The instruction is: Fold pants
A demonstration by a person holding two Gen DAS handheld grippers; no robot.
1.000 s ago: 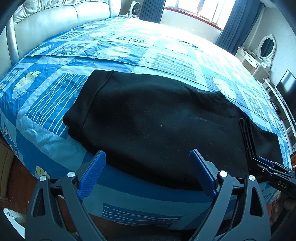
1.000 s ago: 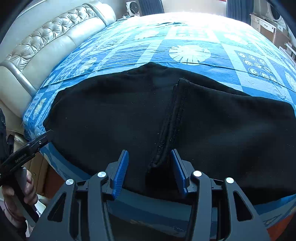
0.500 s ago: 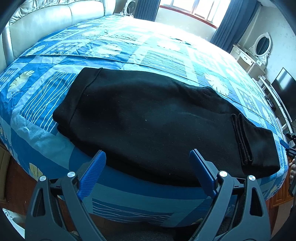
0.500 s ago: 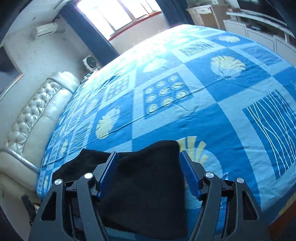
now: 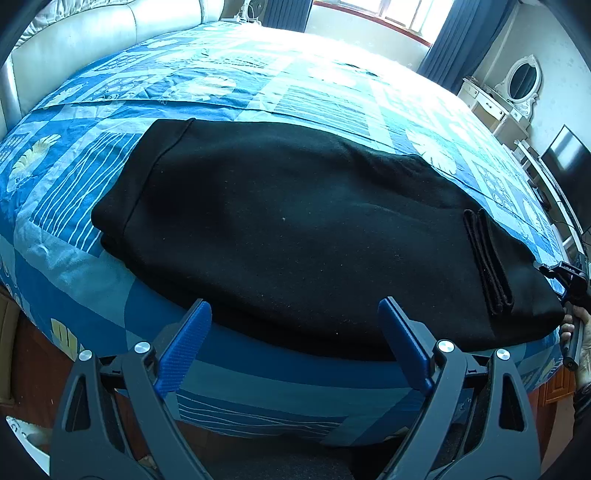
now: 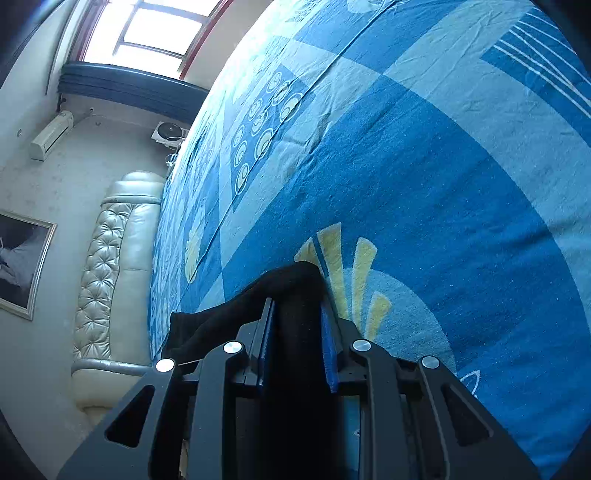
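Note:
Black pants [image 5: 295,229] lie folded lengthwise across the near side of the bed, waistband at the left, leg cuffs [image 5: 487,258] folded back at the right. My left gripper [image 5: 291,347] is open and empty, just off the bed's near edge, in front of the pants' middle. My right gripper [image 6: 297,321] is shut on the right end of the pants [image 6: 291,291]; the view is rolled sideways. It also shows in the left wrist view [image 5: 565,277] at the pants' right end.
The blue patterned bedspread [image 5: 229,85] covers the bed. A pale leather headboard [image 5: 92,33] stands at the left. A white dresser with a mirror [image 5: 517,88] and a television [image 5: 565,166] stand at the right wall.
My right gripper moved from the pants' middle fold to their right end, rolled sideways and closed on the cloth. My left gripper drew back slightly and stayed open.

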